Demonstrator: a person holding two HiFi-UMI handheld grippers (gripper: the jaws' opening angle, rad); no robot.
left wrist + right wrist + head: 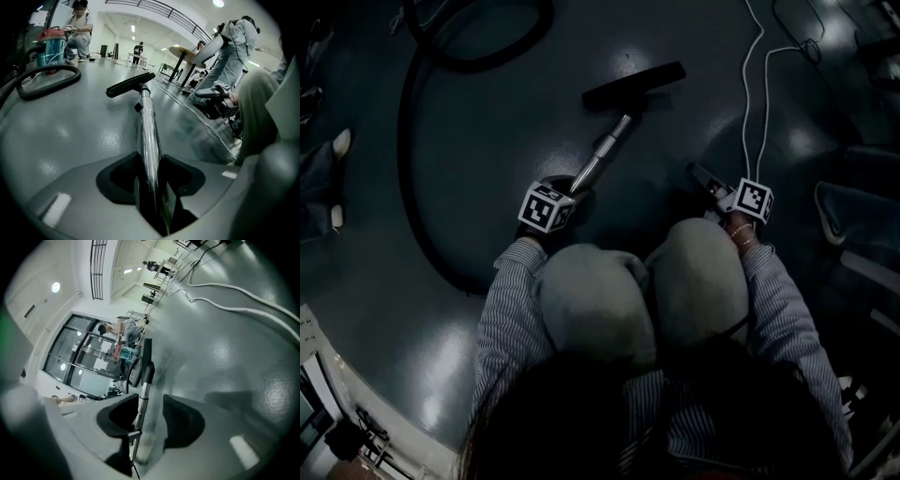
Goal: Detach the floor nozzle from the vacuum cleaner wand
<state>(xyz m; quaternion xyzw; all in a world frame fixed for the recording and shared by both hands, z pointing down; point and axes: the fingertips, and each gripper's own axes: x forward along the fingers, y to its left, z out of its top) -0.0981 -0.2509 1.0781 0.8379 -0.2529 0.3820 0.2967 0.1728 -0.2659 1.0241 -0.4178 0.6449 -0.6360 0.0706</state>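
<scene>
Lying flat on the dark floor (487,131), the floor nozzle (634,85) is still joined to the far end of the shiny wand (607,145) — nothing has been pulled off yet. The near end of the wand is pinched by the left gripper (151,176), w/ its jaws pressed on both sides of the tube. The right gripper (706,176) is found well apart from the wand, by the person's right knee. Its jaws are spread a bit and nothing is held in them; the wand is only seen far off thru the gap. A black hose (412,178) is curled at the left.

The step in hand looks like the holding step — the wand is gripped, the nozzle is not. Next, the right gripper prob. needs to be brought to the nozzle's neck and closed there, so nozzle & wand can be pulled straight apart.
</scene>
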